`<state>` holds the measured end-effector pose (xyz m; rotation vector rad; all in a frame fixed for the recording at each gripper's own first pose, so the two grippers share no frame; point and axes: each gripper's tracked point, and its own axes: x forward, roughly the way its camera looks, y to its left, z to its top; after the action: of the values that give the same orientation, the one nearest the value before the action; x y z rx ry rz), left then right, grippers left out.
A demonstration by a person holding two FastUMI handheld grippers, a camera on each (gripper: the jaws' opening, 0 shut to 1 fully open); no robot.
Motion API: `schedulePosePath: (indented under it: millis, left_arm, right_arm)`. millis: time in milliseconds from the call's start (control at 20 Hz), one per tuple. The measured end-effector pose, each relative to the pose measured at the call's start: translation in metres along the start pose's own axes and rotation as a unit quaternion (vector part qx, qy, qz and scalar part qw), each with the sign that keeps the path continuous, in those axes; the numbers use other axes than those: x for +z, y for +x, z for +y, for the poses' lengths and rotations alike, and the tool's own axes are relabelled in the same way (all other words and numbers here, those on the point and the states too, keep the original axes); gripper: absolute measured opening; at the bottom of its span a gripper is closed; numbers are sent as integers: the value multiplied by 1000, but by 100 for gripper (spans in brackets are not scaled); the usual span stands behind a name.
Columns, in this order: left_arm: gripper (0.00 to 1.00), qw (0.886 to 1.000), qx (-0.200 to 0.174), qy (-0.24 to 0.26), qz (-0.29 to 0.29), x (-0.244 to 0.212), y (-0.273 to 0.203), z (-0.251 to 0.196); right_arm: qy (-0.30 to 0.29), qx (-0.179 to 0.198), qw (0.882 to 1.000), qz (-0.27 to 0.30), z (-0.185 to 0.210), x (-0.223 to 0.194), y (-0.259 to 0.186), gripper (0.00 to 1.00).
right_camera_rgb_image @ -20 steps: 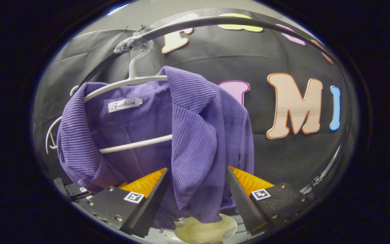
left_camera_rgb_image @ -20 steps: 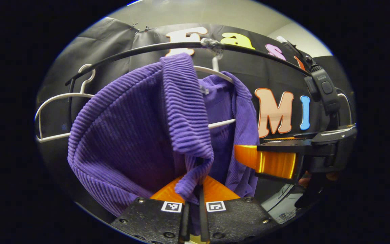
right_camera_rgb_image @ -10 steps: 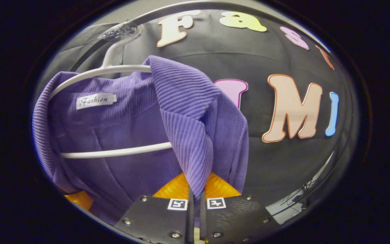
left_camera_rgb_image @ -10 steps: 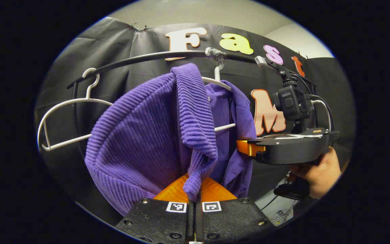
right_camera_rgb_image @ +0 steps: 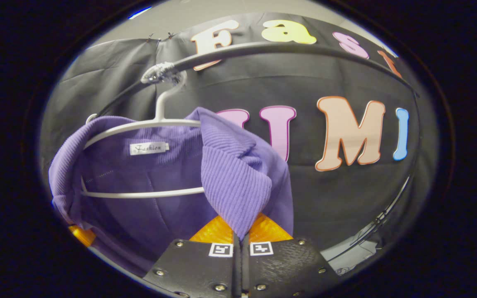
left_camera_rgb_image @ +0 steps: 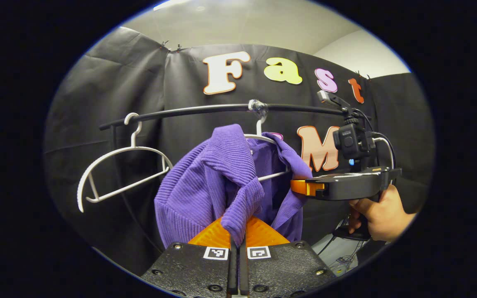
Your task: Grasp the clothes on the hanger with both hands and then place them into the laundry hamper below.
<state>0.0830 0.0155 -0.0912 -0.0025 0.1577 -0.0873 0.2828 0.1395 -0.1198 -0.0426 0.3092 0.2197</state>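
- Left gripper view: the left gripper point(left_camera_rgb_image: 238, 238) sits at 6 o'clock with its fingers pressed together on a fold of the purple garment point(left_camera_rgb_image: 205, 182).
- The garment hangs on the white hanger point(left_camera_rgb_image: 259, 134), which hooks over the black rail point(left_camera_rgb_image: 205, 109) at 12 o'clock from the garment.
- A second, bare hanger point(left_camera_rgb_image: 118, 169) hangs on the same rail at 9 o'clock.
- The right gripper point(left_camera_rgb_image: 304, 187) shows at 3 o'clock, held by a hand point(left_camera_rgb_image: 381, 215), its fingers closed on the garment's far edge.
- Right gripper view: the right gripper point(right_camera_rgb_image: 241, 238) at 6 o'clock pinches the other collar fold of the garment point(right_camera_rgb_image: 234, 182); the fingers meet with only cloth between them.
- The hanger bar point(right_camera_rgb_image: 139, 193) crosses inside the garment at 9 o'clock, so the garment is not yet off.
- Progress, by judgement: the two-handed grasp is done. Freeing the garment from the hanger and lowering it into the hamper remain. The hamper's position cannot be confirmed.
- Change from one second ago: the right gripper's fingers stood wide apart around the fold and are now closed on it.
- Both grippers have drawn back from the rail; the garment is pulled toward them and looks smaller in both views.
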Motion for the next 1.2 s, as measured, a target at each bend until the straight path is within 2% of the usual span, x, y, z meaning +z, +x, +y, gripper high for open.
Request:
schedulePosePath:
  millis: [100, 150, 250, 300, 350, 400, 500, 600, 750, 900, 1200]
  left_arm:
    - [0, 1000, 14, -6, -5, 14, -13, 14]
    - [2, 1000, 21, -8, -6, 21, -19, 22]
    - [0, 999, 34, -12, -13, 36, -28, 35]
    - [2, 999, 42, -11, -17, 44, -31, 44]
    - [5, 998, 52, -8, -22, 50, -33, 55]
    - [2, 998, 61, -6, -22, 55, -33, 66]
    - [5, 997, 76, -6, -26, 64, -31, 86]
    - [0, 995, 98, 1, -30, 73, -29, 107]
    - [5, 993, 115, -1, -39, 85, -22, 128]
    - [0, 993, 110, 3, -48, 93, -4, 140]
    - [1, 995, 95, -8, -39, 90, 37, 151]
  right_arm:
    - [-18, -11, 1000, -3, -3, 4, -11, 1]
    - [-24, -13, 1000, -4, -4, 7, -15, 5]
    - [-24, -18, 999, -11, -6, 13, -23, 5]
    - [-26, -29, 999, -21, -12, 19, -27, 1]
    - [-26, -40, 998, -31, -18, 25, -32, 0]
    - [-25, -49, 998, -38, -22, 28, -34, 1]
    - [-18, -60, 997, -45, -30, 35, -34, 1]
    - [-17, -66, 997, -44, -33, 40, -30, 1]
    - [-8, -89, 995, -45, -50, 51, -18, 1]
    - [-6, -111, 992, -63, -62, 65, -8, 1]
    - [-40, -150, 983, -100, -74, 83, 24, 1]
